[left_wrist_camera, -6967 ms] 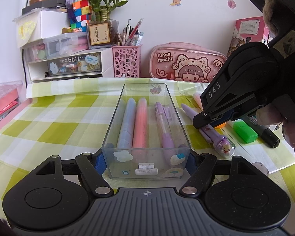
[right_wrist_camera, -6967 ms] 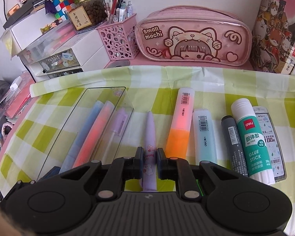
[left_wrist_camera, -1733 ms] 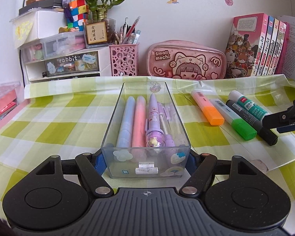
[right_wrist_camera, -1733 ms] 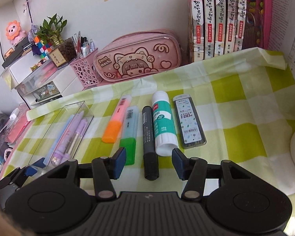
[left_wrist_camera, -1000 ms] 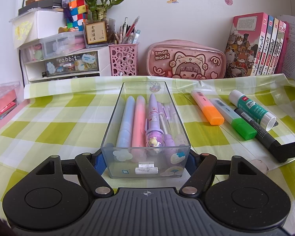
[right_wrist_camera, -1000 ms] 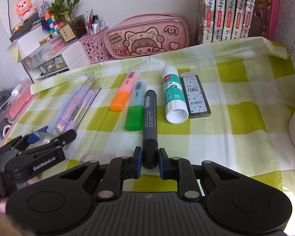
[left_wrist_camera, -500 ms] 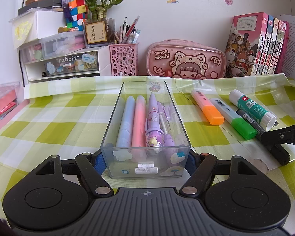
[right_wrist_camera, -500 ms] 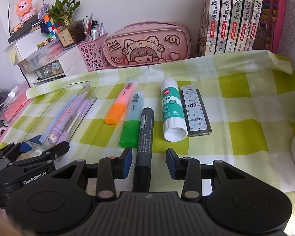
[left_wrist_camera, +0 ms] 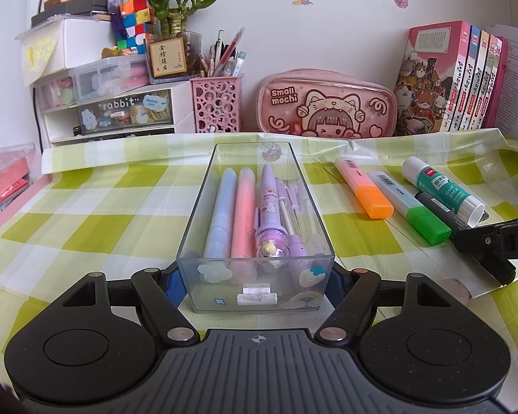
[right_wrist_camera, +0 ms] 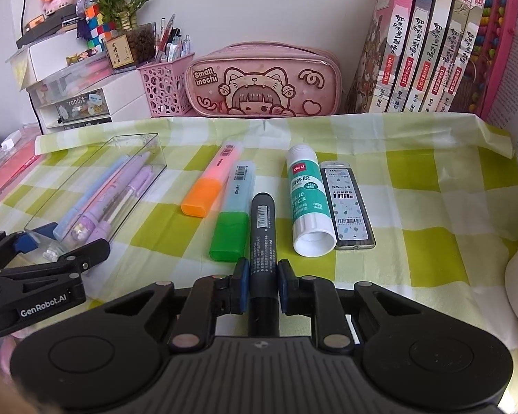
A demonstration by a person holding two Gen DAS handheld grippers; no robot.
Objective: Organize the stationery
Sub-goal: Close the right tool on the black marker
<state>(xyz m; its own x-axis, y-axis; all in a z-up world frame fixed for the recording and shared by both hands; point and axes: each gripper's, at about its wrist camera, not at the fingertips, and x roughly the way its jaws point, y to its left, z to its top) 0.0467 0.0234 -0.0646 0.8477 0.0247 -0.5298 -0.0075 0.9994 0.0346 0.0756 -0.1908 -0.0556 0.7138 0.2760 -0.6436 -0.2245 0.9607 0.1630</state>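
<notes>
My left gripper [left_wrist_camera: 255, 281] is shut on the near end of the clear plastic box [left_wrist_camera: 224, 286], one blue pad on each side wall. Inside lie a blue pen, a pink pen and purple pens [left_wrist_camera: 271, 203]. My right gripper [right_wrist_camera: 262, 276] is closing its jaws on the black marker [right_wrist_camera: 263, 227], whose near end sits between the blue pads, and both pads touch it. The marker rests on the green checked cloth between the green-capped highlighter [right_wrist_camera: 233, 214] and the glue stick [right_wrist_camera: 305, 193]. The left wrist view shows the right gripper [left_wrist_camera: 493, 241] at the right edge.
An orange-capped highlighter [right_wrist_camera: 207, 186] lies left of the green one, and a pencil-lead case [right_wrist_camera: 345, 203] lies right of the glue stick. Along the wall stand a pink pencil case [right_wrist_camera: 262, 82], a pink pen holder [right_wrist_camera: 162, 86], drawer units [left_wrist_camera: 121, 110] and books [right_wrist_camera: 428, 45].
Half a second ago the right jaws stood wide around the black marker; now they have closed onto it. The left gripper and the box have not moved.
</notes>
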